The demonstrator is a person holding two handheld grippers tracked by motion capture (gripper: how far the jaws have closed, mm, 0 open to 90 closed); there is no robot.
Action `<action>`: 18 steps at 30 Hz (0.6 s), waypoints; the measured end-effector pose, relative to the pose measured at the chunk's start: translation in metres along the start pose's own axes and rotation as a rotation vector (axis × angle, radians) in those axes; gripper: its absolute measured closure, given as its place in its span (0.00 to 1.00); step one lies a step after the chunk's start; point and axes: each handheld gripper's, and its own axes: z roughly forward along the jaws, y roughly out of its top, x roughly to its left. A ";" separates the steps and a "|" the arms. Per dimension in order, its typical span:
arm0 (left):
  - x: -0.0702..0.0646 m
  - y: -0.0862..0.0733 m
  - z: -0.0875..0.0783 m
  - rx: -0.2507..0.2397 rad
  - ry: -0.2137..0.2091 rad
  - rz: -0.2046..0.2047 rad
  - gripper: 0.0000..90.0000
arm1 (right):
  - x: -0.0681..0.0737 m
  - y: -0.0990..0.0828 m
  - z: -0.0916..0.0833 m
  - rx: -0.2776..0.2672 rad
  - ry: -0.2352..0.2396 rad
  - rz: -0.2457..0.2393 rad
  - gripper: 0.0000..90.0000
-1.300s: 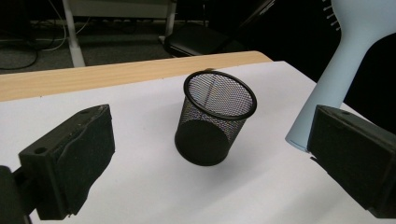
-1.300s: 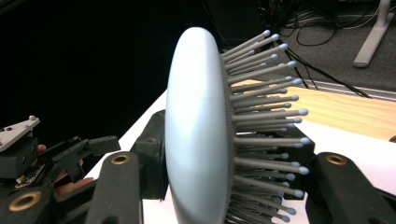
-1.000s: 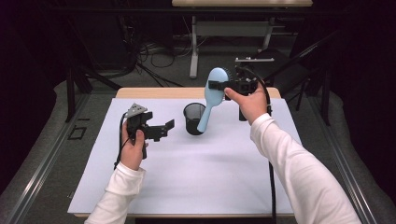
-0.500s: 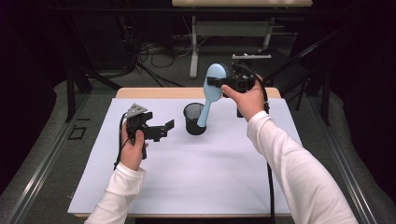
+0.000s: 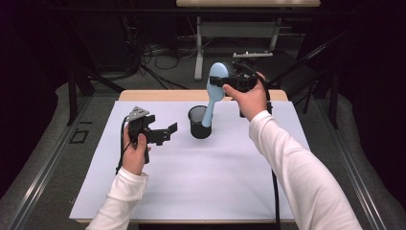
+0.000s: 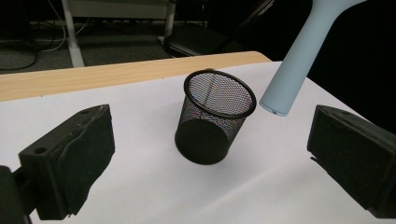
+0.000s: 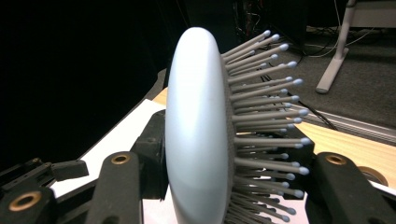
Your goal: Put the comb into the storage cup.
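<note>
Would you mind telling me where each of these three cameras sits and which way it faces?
High view: above the person's side, looking forward and down at the table; both forearms, the left gripper and the right gripper show.
Left gripper view: rides the left gripper, facing the mesh cup between its open jaws.
Right gripper view: rides the right gripper, facing the hairbrush it clamps.
Shared: hairbrush in all three.

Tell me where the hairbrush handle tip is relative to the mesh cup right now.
In the left gripper view the light blue hairbrush hangs handle-down, its tip in the air just right of the black mesh cup rim, not inside it.
</note>
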 end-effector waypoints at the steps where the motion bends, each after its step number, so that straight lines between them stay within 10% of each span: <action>1: 0.000 0.000 0.000 0.001 -0.001 0.000 0.01 | 0.000 0.000 0.001 0.000 -0.003 0.000 0.53; 18: 0.002 0.001 -0.003 -0.009 -0.006 -0.008 0.01 | 0.002 0.009 0.020 -0.011 -0.047 -0.008 0.53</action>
